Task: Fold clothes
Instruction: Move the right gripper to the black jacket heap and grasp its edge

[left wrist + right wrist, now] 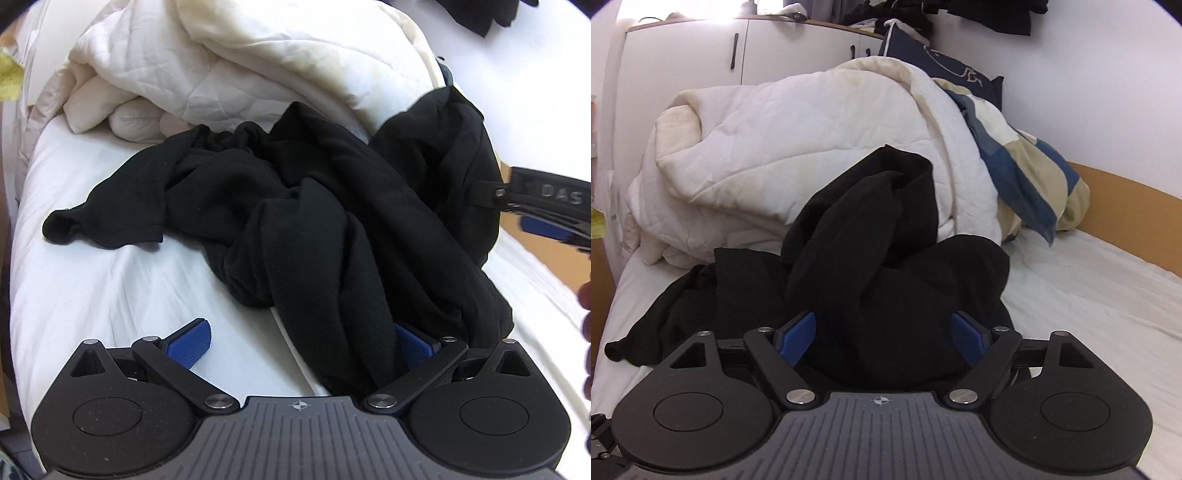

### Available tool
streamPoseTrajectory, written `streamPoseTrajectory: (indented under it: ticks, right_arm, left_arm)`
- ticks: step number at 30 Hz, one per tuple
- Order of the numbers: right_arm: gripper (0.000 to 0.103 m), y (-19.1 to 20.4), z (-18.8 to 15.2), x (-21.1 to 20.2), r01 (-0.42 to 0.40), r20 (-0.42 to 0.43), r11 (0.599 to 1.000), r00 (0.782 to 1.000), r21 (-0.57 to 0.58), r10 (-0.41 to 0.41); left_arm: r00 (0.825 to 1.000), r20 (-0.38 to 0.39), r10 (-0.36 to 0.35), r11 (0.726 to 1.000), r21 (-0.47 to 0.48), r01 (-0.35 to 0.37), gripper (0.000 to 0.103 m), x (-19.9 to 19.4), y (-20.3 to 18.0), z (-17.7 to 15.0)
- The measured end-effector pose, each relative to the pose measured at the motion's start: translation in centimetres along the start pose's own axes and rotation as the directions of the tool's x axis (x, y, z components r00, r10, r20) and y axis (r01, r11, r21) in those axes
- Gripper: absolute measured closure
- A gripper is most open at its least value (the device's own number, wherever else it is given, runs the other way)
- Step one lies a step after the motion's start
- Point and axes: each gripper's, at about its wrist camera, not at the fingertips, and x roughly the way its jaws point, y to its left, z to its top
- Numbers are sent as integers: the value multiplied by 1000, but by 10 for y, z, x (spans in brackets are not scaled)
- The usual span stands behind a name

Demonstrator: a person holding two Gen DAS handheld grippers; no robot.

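So there's a crumpled black garment sitting in a heap on the white bed, right up against a bundled white duvet, with one loose end trailing off to the left. The left gripper has its jaws spread wide, and a fold of the black cloth runs between them and hides most of the right blue pad, so I can't really tell if it's pinching anything. Same deal with the right gripper: jaws apart, with the black fabric bunched up between them.
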Motion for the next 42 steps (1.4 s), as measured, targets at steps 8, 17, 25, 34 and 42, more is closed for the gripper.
streamPoseTrajectory:
  ticks: [8, 17, 25, 34, 42]
  right_arm:
    - [52, 4, -11, 2, -47, -18, 998, 999, 28, 48]
    - [51, 8, -16, 2, -57, -29, 997, 998, 44, 58]
    - [20, -18, -60, -14, 33, -102, 998, 994, 60, -26]
    - [16, -47, -108, -22, 93, -221, 991, 973, 96, -70]
    - [0, -43, -112, -12, 153, -256, 982, 959, 106, -122]
  left_arm:
    - [1000, -9, 27, 1000, 7, -27, 1, 5, -3, 5]
    - [1000, 10, 18, 1000, -9, -18, 1, 1, 1, 3]
    - [998, -21, 53, 998, 29, -52, 0, 4, -3, 2]
    - [996, -12, 88, 994, 62, -87, 0, 9, -11, 0]
    - [993, -21, 114, 989, 94, -112, 0, 13, -16, -3]
